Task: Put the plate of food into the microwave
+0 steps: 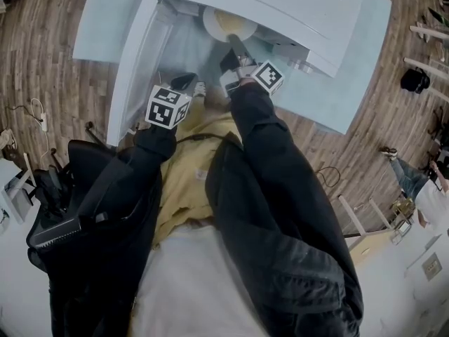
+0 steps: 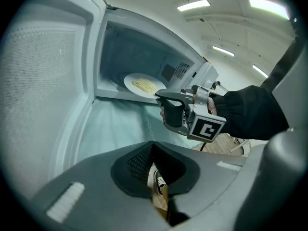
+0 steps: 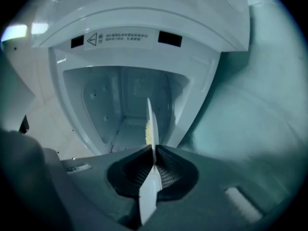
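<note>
A white microwave (image 1: 280, 5) stands with its door (image 1: 133, 69) swung open to the left. My right gripper (image 1: 235, 51) is shut on the near rim of a white plate (image 1: 228, 23) carrying pale yellow food. In the left gripper view the plate (image 2: 144, 84) lies level in the mouth of the cavity, with the right gripper (image 2: 162, 94) behind it. The right gripper view shows the plate (image 3: 149, 196) edge-on between my right gripper's (image 3: 154, 153) pads, the food (image 3: 148, 129) toward the cavity (image 3: 120, 105). My left gripper (image 2: 153, 146) hangs shut and empty below the door.
The microwave sits on a pale glass-like table (image 1: 105, 20) above a wooden floor (image 1: 42, 62). A black bag (image 1: 70, 209) lies at my left. Cables and light furniture (image 1: 365, 223) stand to the right. The inner face of the door (image 2: 43, 81) is close on my left gripper's left.
</note>
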The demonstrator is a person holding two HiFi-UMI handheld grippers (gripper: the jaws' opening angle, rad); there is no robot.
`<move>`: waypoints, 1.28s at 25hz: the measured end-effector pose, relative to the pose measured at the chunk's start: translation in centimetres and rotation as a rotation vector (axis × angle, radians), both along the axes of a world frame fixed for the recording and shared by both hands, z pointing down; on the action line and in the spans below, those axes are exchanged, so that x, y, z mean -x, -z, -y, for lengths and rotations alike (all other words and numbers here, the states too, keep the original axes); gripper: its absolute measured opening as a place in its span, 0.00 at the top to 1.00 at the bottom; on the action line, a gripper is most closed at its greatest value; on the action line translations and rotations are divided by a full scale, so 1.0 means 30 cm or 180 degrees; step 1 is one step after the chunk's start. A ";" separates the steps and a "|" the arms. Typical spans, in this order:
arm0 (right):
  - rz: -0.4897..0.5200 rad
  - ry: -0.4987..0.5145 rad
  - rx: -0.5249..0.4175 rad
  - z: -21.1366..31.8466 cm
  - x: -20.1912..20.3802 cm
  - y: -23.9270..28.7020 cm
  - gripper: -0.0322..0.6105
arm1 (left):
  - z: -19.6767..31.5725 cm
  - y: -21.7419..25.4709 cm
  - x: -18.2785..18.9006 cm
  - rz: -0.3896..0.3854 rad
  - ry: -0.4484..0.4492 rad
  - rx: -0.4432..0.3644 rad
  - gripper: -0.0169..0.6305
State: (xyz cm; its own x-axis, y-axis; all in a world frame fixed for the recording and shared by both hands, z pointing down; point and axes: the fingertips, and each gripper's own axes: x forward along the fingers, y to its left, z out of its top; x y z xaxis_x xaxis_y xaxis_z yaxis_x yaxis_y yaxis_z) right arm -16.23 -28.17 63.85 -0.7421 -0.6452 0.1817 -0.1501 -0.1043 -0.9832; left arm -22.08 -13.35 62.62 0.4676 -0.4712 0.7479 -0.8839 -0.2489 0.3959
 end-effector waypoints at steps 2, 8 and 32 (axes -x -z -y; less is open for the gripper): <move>-0.0027 -0.0068 0.0008 0.026 0.016 0.000 0.93 | -0.006 -0.006 0.010 -0.0006 0.0011 0.0017 0.98; -0.0121 -0.0229 0.0063 0.086 0.033 -0.030 0.93 | -0.017 -0.015 0.030 -0.0019 0.0024 0.0031 0.98; -0.1459 0.0778 -0.0774 -0.207 -0.019 0.148 0.96 | 0.051 0.114 -0.049 -0.0104 -0.0026 -0.0359 0.98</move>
